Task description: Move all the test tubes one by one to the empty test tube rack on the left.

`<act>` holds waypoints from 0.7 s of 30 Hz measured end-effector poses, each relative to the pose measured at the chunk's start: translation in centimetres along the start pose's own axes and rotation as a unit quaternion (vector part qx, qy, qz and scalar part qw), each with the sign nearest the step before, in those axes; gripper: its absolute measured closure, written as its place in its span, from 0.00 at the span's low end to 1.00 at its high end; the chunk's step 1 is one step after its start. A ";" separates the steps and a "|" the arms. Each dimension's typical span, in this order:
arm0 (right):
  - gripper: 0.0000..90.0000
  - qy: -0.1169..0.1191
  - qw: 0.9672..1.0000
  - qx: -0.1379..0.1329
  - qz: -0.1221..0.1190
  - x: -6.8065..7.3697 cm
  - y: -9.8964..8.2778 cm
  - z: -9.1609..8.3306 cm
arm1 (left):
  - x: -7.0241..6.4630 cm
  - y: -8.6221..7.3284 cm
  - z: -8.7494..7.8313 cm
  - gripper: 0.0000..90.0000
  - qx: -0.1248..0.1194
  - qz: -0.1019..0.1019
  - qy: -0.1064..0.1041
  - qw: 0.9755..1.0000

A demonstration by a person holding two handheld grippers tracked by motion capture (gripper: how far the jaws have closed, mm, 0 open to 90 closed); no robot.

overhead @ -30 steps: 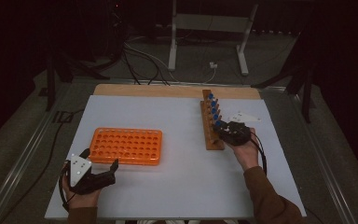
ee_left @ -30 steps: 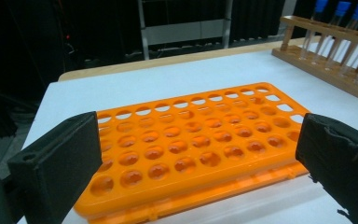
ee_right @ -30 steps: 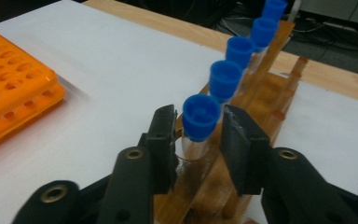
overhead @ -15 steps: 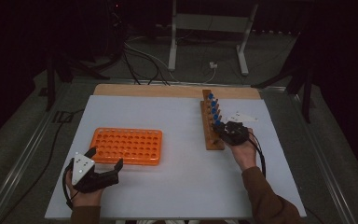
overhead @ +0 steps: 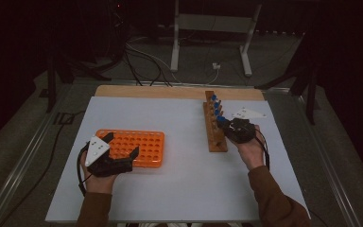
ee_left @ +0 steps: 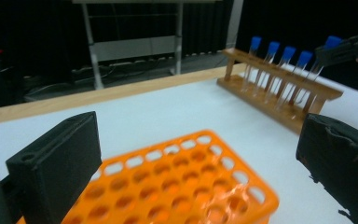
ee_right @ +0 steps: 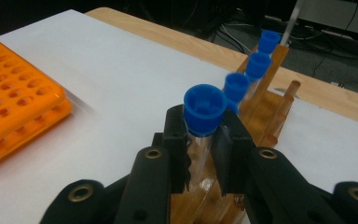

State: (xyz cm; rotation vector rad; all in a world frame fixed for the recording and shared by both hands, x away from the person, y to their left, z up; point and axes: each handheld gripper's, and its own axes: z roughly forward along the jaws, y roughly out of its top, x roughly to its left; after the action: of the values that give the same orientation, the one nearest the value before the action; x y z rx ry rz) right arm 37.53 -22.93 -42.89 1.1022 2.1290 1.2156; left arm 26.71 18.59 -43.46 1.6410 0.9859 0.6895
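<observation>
An orange tube rack [overhead: 137, 146] with several empty holes lies on the white table at the left. At the right stands a wooden rack [overhead: 213, 130] holding several blue-capped test tubes [ee_left: 284, 56]. My right gripper [overhead: 224, 124] is at the near end of that rack. In the right gripper view it [ee_right: 201, 140] is shut on a blue-capped tube [ee_right: 204, 108], gripping the glass just under the cap, with the tube upright over the rack. My left gripper [overhead: 121, 145] hovers open over the orange rack's near left corner, its jaws [ee_left: 196, 135] wide apart above the holes [ee_left: 177, 182].
The white sheet [overhead: 184, 189] covers a wooden tabletop whose far edge [overhead: 170, 92] shows as a bare strip. Beyond the table a white metal stand [overhead: 208, 42] and cables lie on the dark floor. Bare white surface lies between the two racks.
My left gripper has moved forward and slightly up, from the table's near left onto the orange rack's corner. The right hand has stayed at the wooden rack.
</observation>
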 end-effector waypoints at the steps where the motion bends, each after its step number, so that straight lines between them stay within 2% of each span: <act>1: 0.85 0.001 1.000 -0.001 -0.001 0.0 0.2 -0.1 | -0.1 0.2 0.2 0.01 0.000 0.001 0.000 1.000; 7: 0.85 0.005 1.000 -0.005 -0.012 0.3 1.7 -1.0 | -0.6 1.8 1.8 0.01 0.002 0.012 -0.007 1.000; 12: 0.85 0.005 1.000 -0.014 -0.020 0.5 2.8 -1.8 | -0.8 2.7 2.5 0.01 -0.011 0.013 -0.015 1.000; 21: 0.85 0.029 0.999 -0.019 -0.026 1.5 4.0 -2.1 | -2.0 3.5 4.4 0.01 -0.021 0.022 -0.043 0.999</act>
State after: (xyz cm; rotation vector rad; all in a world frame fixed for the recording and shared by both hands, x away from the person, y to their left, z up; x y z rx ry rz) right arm 36.87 -21.64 -38.36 1.0004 2.1555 1.2730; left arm 30.24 14.33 -41.22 1.6464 0.8710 0.6599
